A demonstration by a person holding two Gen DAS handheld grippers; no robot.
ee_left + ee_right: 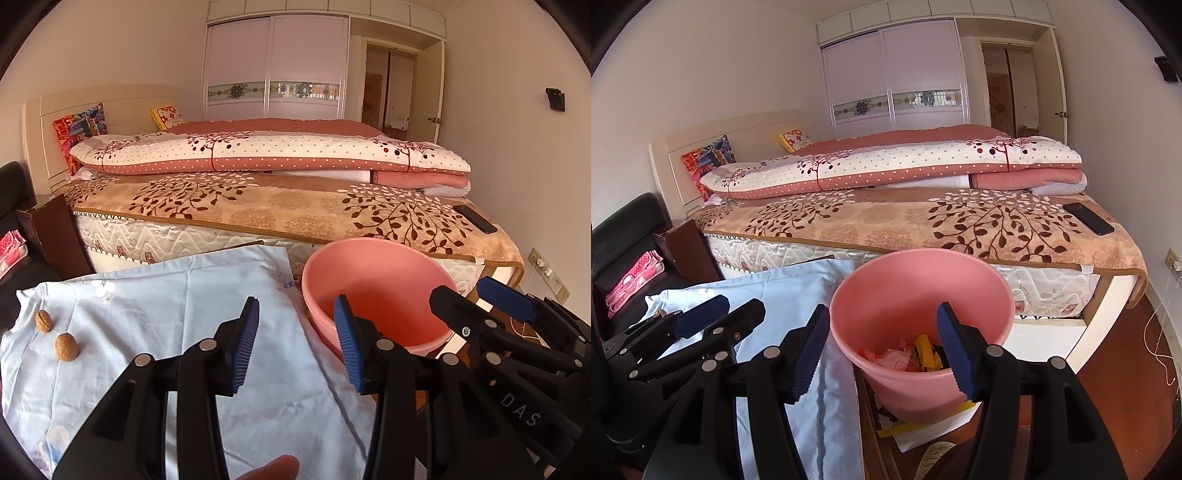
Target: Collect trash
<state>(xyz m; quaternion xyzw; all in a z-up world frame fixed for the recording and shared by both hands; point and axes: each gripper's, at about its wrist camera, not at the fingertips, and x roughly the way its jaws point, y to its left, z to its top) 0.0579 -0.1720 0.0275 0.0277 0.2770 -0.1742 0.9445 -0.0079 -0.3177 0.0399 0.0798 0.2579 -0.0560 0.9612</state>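
Observation:
A pink bin (373, 291) (916, 295) stands in front of the bed, beside a surface covered by a light blue cloth (177, 332) (798, 295). In the right wrist view the bin holds crumpled wrappers (908, 356), orange, yellow and pink. Two walnuts (66, 346) lie on the cloth at the left. My left gripper (299, 349) is open and empty, above the cloth at the bin's left rim. My right gripper (884, 350) is open and empty, over the bin's mouth. Each gripper shows in the other's view (484, 299) (724, 314).
A bed (295, 206) with folded quilts fills the back. A black phone (474, 218) (1089, 218) lies on its right corner. A dark box (51, 225) and a black seat with pink fabric (635, 280) are at the left. Papers (923, 428) lie under the bin.

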